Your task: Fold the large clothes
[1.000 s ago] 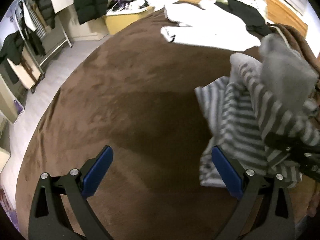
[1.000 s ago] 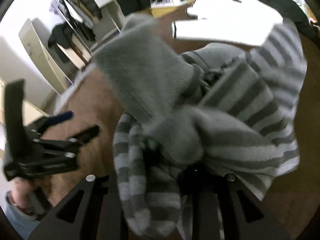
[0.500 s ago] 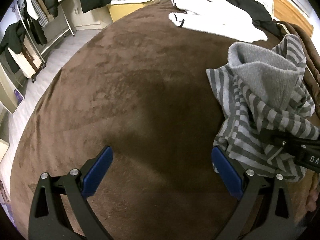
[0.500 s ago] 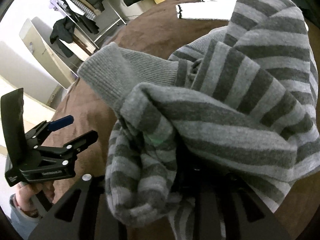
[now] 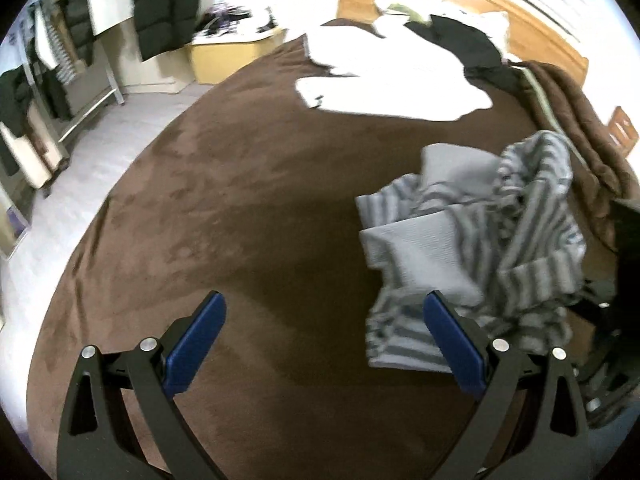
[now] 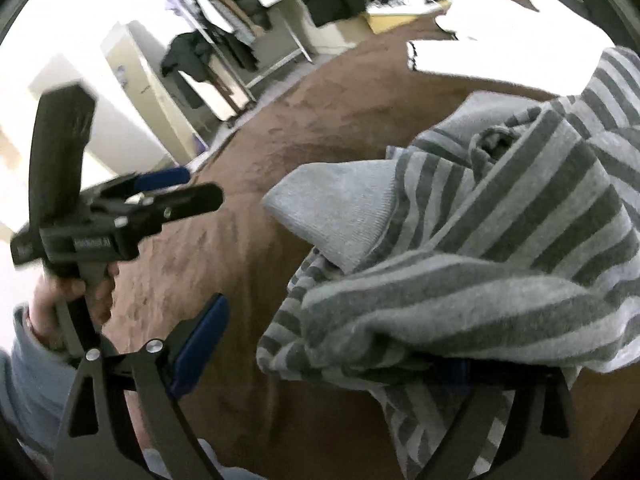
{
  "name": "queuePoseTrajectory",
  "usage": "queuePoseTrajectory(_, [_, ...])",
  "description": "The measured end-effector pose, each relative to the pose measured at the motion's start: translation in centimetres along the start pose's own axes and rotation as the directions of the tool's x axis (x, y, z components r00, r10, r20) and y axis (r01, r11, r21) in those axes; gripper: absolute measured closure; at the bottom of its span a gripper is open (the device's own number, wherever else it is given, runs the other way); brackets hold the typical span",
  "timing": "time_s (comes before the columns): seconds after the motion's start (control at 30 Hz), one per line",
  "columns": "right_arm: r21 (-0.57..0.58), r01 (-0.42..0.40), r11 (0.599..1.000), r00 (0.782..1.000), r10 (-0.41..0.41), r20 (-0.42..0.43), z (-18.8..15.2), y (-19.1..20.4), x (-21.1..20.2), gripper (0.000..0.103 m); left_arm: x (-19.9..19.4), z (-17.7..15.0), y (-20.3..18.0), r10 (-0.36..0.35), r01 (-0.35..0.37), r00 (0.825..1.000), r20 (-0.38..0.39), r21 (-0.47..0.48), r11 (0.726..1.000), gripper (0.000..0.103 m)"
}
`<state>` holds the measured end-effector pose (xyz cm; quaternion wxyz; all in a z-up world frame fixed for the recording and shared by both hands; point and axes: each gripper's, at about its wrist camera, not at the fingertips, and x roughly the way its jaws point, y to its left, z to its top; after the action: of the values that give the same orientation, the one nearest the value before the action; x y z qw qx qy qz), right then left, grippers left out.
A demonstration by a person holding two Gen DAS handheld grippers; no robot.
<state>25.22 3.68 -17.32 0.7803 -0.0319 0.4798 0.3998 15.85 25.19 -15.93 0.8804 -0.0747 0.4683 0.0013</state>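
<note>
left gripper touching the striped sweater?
Apart. Left wrist view: left gripper is open over bare brown blanket; the sweater lies beyond its right finger, none between them.

1. Your left gripper [image 5: 324, 332] has black, A-shaped finger frames with triangular cut-outs.
2. Each of its fingers [image 5: 196, 338] carries a blue pad on the inner face.
3. Two silver screws [image 5: 147, 345] sit near the top of each frame.
4. Your right gripper [image 6: 320, 344] is built the same: black frames, blue pads, silver screws [image 6: 154, 346].
5. From the right wrist view, the left gripper's body [image 6: 86, 240] is a black block with small white lettering, too blurred to read.
6. A tall black handle [image 6: 60, 140] rises from that block.
7. Your left hand [image 6: 60, 300] wears a light blue-grey sleeve [image 6: 28, 376].
</note>
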Motion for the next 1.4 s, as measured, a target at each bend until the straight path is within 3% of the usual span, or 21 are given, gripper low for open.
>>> queuePoseTrajectory(0.1, [-0.021,-0.027,0.999,0.999,0.028,0.029,-0.8,-0.3,-0.3,0.012,0.5,0.7,-2.1,-0.085,0.086,0.996,-0.013,0.064,0.994,0.007])
queuePoseTrajectory(0.2, [-0.027,-0.045,0.999,0.998,0.046,0.05,-1.4,-0.5,-0.8,0.012,1.6,1.1,-4.7,-0.119,0.124,0.992,-0.037,0.159,0.979,0.007])
queuePoseTrajectory(0.33, [-0.038,-0.055,0.998,0.997,0.057,0.058,-1.4,-0.5,-0.8,0.012,3.1,0.9,-8.4,-0.18,0.199,0.98,-0.088,0.29,0.936,0.007])
queuePoseTrajectory(0.6, [-0.07,-0.054,0.996,0.997,0.057,0.043,-1.6,-0.4,-1.0,0.012,2.8,1.1,-10.4,-0.215,0.23,0.973,-0.081,0.364,0.903,0.007])
queuePoseTrajectory(0.83, [-0.087,-0.049,0.995,0.998,0.053,0.041,-1.6,-0.1,-0.9,0.012,2.0,1.5,-11.1,-0.285,0.309,0.951,-0.121,0.436,0.845,0.007])
queuePoseTrajectory(0.97, [-0.108,-0.048,0.993,0.997,0.053,0.051,-1.8,0.1,-1.0,0.012,2.3,3.0,-10.7,-0.397,0.417,0.907,-0.139,0.415,0.809,0.007])
queuePoseTrajectory(1.1, [-0.146,-0.033,0.989,0.997,0.043,0.065,-2.3,0.6,-1.1,0.012,3.2,5.9,-10.8,-0.507,0.526,0.848,-0.153,0.355,0.773,0.007])
queuePoseTrajectory(1.33, [-0.16,-0.03,0.987,0.993,0.047,0.105,-3.2,0.4,-1.6,0.012,6.1,8.9,-14.6,-0.506,0.549,0.835,-0.216,0.393,0.738,0.007])
queuePoseTrajectory(1.4, [-0.158,-0.027,0.987,0.992,0.045,0.116,-3.5,0.6,-1.9,0.012,6.7,8.9,-15.4,-0.488,0.537,0.843,-0.227,0.416,0.734,0.007])
